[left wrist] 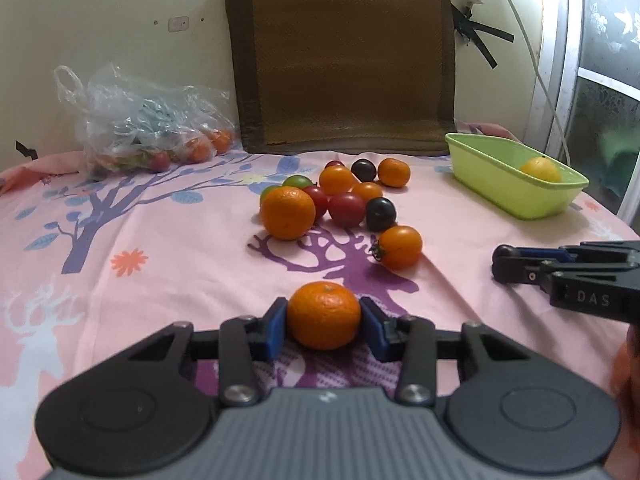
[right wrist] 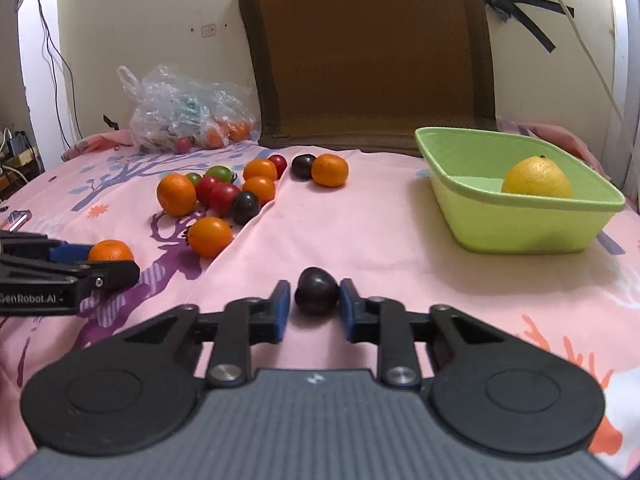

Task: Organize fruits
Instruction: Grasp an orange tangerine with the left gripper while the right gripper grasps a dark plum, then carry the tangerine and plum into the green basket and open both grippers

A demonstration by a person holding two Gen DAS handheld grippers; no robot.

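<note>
**Both grippers at fruit on the bed cloth**

Left gripper (left wrist: pixel 323 320): an orange mandarin (left wrist: pixel 324 315), round, dimpled skin, green stem scar on top, sits between the blue pads (left wrist: pixel 276 328). Both pads touch its sides; the claw is clenched on it. It lies low over the pink printed cloth (left wrist: pixel 160 280), near the front edge, fingers pointing toward the back wall.

Right gripper (right wrist: pixel 315 300): a dark plum (right wrist: pixel 317 290), glossy, near black, slightly pointed at top, lies between the pads (right wrist: pixel 282 308). The right pad touches it; a narrow gap shows at the left pad, so the claw is released, not yet gripping. The gripper lies level, close to the cloth, near the front edge.

Remaining fruit: a loose pile (left wrist: pixel 340 200) of oranges, red, green and dark tomatoes sits mid-cloth. One orange tomato (left wrist: pixel 400 247) lies apart at the pile's front.

Green tub (right wrist: pixel 520 224): near the right edge, holding one lemon (right wrist: pixel 537 179).

Plastic bag (left wrist: pixel 140 128) with more fruit: back left corner, beside a brown cushion (left wrist: pixel 344 56) leaning on the wall.
</note>
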